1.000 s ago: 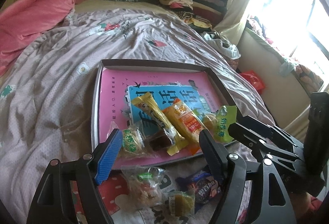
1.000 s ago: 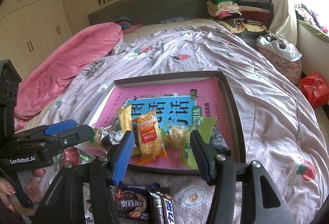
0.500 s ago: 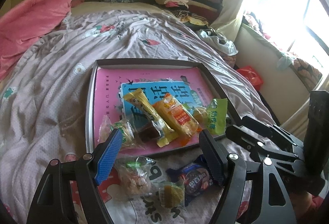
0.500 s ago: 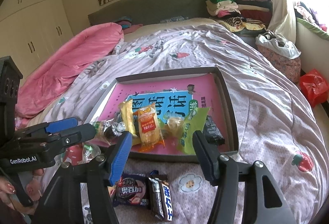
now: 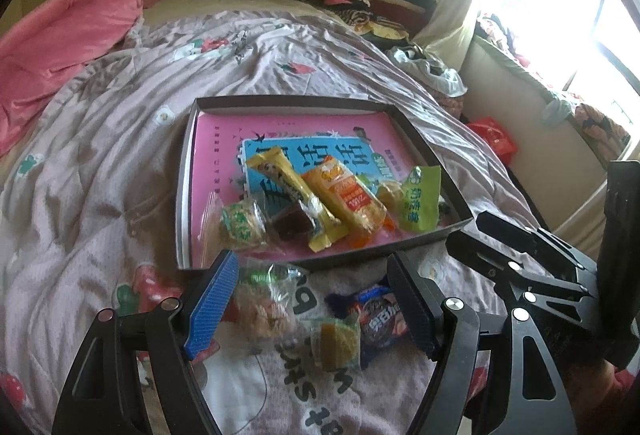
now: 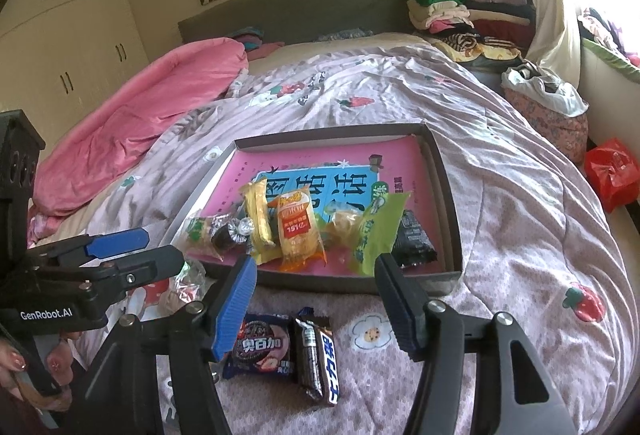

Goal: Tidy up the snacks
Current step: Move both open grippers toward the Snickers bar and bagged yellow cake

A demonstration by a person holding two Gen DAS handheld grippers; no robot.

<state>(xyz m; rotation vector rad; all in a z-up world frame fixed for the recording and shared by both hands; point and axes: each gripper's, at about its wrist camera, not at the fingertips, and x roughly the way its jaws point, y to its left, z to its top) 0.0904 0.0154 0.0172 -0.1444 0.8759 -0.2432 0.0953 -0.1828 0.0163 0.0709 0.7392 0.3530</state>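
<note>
Right hand-held gripper [image 6: 316, 299] gaping above cookie pack [image 6: 262, 349], chocolate bar [image 6: 318, 359]; tray [image 6: 450, 211] beyond.

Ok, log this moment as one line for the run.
left tool: open, empty | right tool: open, empty | box tray: six snacks | quilt: Oreo pack, chocolate bar outside

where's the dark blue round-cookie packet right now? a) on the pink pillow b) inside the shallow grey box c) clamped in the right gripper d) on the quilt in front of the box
d: the dark blue cookie packet lies on the floral quilt, outside the shallow grey box, with the open right gripper above it.
</note>
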